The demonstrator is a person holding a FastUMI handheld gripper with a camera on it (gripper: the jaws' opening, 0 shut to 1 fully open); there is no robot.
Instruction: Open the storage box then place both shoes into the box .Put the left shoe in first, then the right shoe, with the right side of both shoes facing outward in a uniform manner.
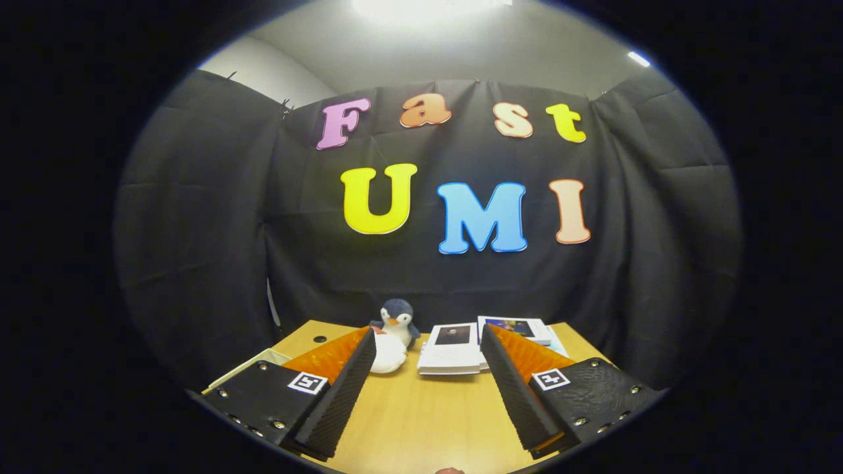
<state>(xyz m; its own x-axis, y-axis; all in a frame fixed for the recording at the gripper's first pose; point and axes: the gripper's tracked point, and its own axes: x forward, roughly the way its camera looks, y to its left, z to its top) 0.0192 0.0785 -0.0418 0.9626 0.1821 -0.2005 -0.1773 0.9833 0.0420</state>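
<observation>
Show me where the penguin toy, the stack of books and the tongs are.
Penguin toy point(397, 320), gripper view, on its head.
Stack of books point(453, 355), gripper view, on the top cover.
Tongs point(428, 339), gripper view, midway between the open tips.

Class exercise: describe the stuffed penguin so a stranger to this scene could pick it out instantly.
Start at the wooden table before the black cloth wall. At its far edge, beyond the open, empty claw, the stuffed penguin stands left of the stacked books. It alone is soft and rounded, dark-headed with an orange beak.

Bare table point(421, 408) ahead; penguin point(397, 320) and booklets point(453, 349) block beyond.
</observation>
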